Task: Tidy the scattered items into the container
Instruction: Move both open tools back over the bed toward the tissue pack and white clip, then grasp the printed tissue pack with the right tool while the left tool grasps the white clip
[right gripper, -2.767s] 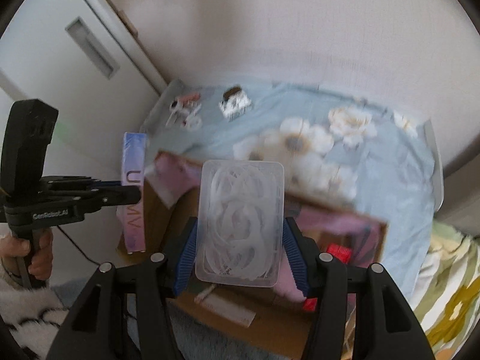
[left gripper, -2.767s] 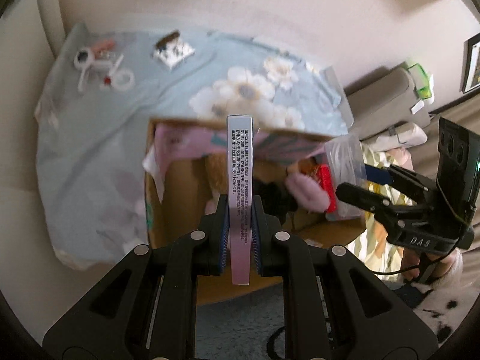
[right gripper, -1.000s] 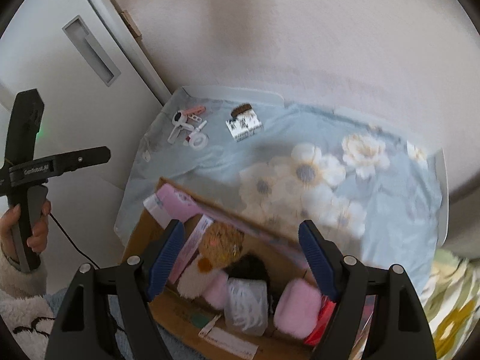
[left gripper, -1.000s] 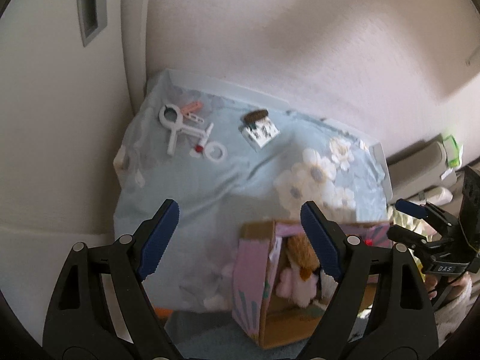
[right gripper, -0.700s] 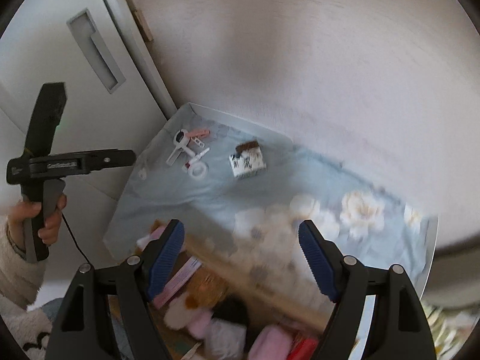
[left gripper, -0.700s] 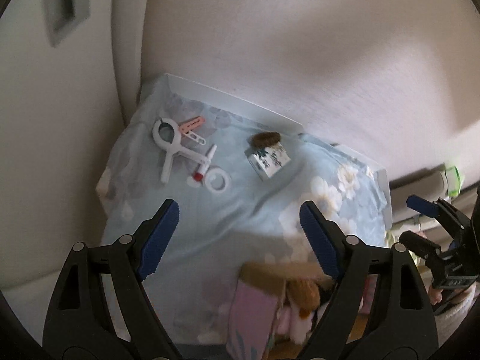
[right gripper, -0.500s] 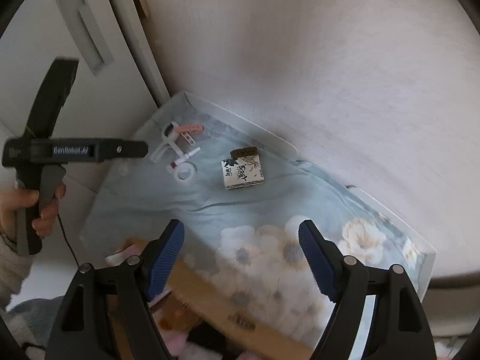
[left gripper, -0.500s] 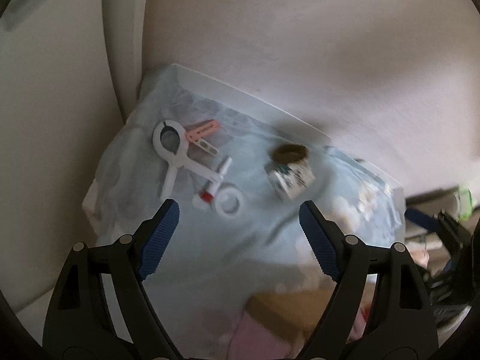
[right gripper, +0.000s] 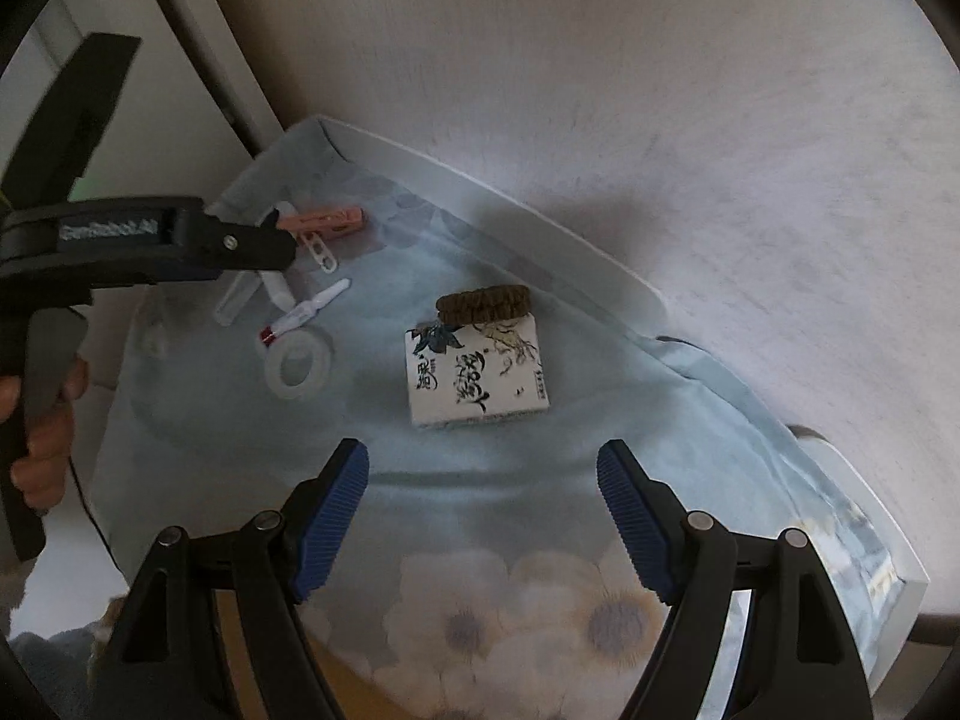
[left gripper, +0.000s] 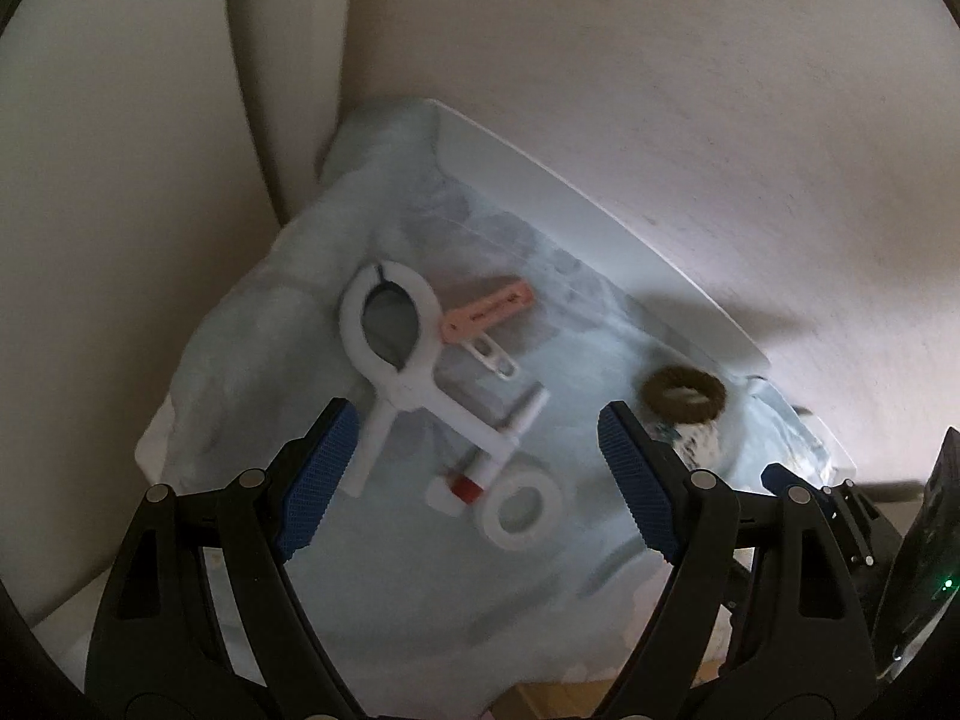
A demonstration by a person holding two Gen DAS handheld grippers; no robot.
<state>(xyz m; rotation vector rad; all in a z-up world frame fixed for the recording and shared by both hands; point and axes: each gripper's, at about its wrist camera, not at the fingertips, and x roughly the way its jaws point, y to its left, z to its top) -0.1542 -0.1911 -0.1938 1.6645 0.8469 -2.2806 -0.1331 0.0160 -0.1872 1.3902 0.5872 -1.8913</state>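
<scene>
Left wrist view showed the left gripper [left gripper: 480, 474] wide apart, holding nothing, above a big white clip [left gripper: 390, 354], a pink clip [left gripper: 487, 312] and a tape ring [left gripper: 521, 511] in the middle of the frame. Right gripper [right gripper: 481, 521] was apart too, below a small box [right gripper: 477, 375] and brown hair tie [right gripper: 483, 302] on the blue cloth [right gripper: 660, 450].

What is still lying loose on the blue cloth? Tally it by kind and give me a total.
Clips: 3 (white clamp, pink clip, small white clip)
Tape ring: 1
Red-tipped white tube: 1
Brown hair tie: 1
Printed box: 1
Total: 7
</scene>
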